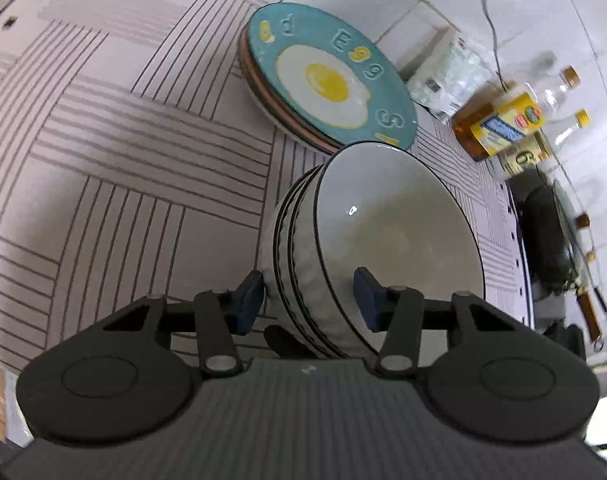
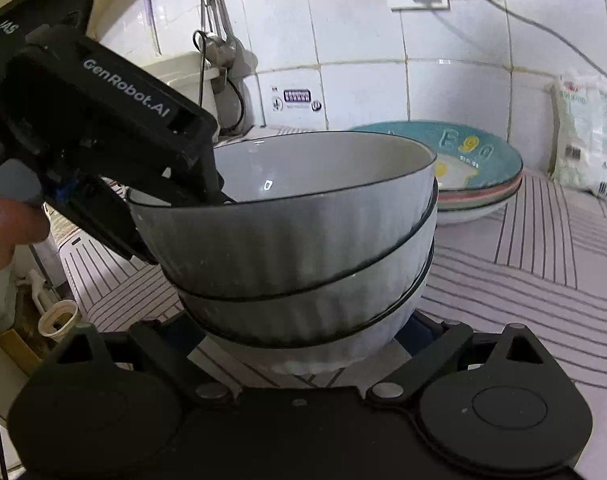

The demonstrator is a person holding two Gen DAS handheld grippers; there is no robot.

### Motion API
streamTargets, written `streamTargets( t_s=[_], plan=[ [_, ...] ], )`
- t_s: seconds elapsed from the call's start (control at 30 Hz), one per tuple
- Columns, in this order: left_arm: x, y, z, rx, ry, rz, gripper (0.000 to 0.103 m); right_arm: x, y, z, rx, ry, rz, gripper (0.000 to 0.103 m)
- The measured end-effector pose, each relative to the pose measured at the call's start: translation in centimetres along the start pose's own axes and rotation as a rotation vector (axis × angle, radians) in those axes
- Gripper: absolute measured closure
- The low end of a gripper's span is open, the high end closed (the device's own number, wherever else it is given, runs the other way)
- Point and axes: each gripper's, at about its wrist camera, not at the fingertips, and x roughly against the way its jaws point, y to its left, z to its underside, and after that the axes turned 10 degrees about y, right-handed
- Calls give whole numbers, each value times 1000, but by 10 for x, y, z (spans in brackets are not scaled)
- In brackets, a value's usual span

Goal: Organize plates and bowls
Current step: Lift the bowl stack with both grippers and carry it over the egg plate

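Three nested white bowls (image 1: 383, 220) with black rims stand on the striped mat (image 1: 123, 140). My left gripper (image 1: 307, 292) straddles the stack's near wall. One blue pad (image 1: 365, 296) is inside the top bowl and the other pad (image 1: 249, 296) lies against the outer walls, so it is shut on the stack. The right wrist view shows the same bowls (image 2: 295, 240) with the left gripper (image 2: 179, 224) clamped over the top rim. My right gripper (image 2: 299, 332) stands wide, its pads against both sides of the bottom bowl's base. Behind the bowls sits a pile of plates (image 1: 331, 80) topped by a teal fried-egg plate (image 2: 479, 160).
Oil bottles (image 1: 499, 124) and a white packet (image 1: 447, 76) stand by the tiled wall beyond the plates. A dark pan (image 1: 543, 240) lies past the mat's right edge. Utensils (image 2: 219, 48) hang on the wall, and a person's fingers (image 2: 7, 220) hold the left gripper.
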Motion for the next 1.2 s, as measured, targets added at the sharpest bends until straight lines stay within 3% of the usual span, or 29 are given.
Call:
streamTargets(
  t_s=[0.2, 0.4, 0.53, 0.73, 0.87, 1.2],
  plan=[
    [19, -23, -5, -131, -19, -36, 55, 11, 0, -8, -22, -29, 2, 5],
    [42, -45, -18, -175, -45, -28, 55, 31, -3, -29, 7, -57, 32, 5],
    [53, -56, -33, -165, -49, -29, 55, 42, -9, -46, 24, -71, 36, 5],
    [53, -66, -69, -140, 29, -55, 55, 44, -20, -69, 56, -69, 36, 5],
    [54, -66, -80, -124, -26, -50, 55, 34, -26, -90, 81, -63, 36, 5],
    [35, -58, -125, -31, -32, -86, 55, 0, -56, -126, 119, -27, -23, 5]
  ],
)
